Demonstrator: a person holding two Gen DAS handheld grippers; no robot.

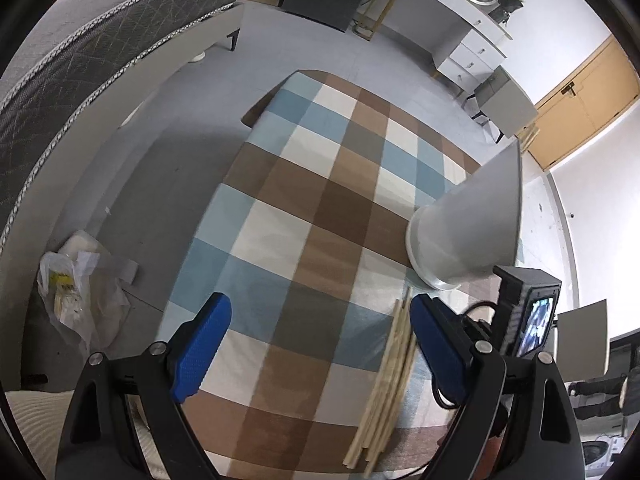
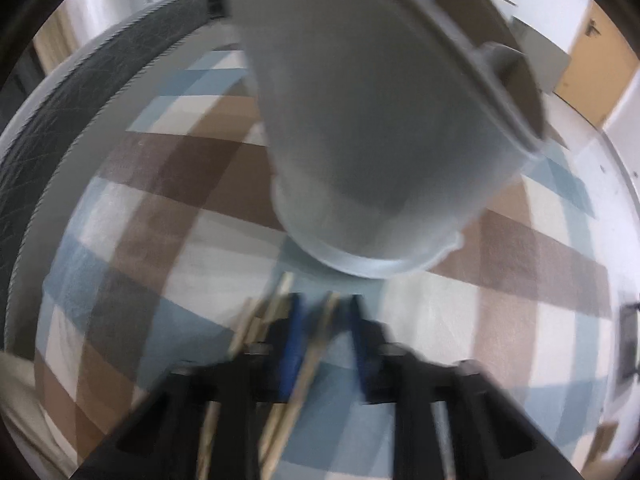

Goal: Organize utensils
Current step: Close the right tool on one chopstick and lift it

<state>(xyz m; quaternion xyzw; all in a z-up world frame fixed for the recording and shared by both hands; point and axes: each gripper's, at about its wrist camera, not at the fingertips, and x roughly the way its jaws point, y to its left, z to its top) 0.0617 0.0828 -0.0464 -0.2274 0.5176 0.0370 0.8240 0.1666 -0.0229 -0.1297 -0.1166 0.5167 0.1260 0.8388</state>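
Checked cloth covers the surface (image 1: 320, 208), where chopsticks (image 1: 384, 380) lie just before a grey cup (image 2: 380, 140); left gripper (image 1: 320, 344) gapes empty, right gripper (image 2: 324, 320) pinches one stick (blurred), so lift steadily, tip it into the cup

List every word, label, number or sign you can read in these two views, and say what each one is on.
No text can be read in either view.
Plastic bag on the floor: yellow print, too small and crumpled to read.
Small screen beside the left gripper: a blurred image, no legible characters.
Grey container: plain, no label visible.
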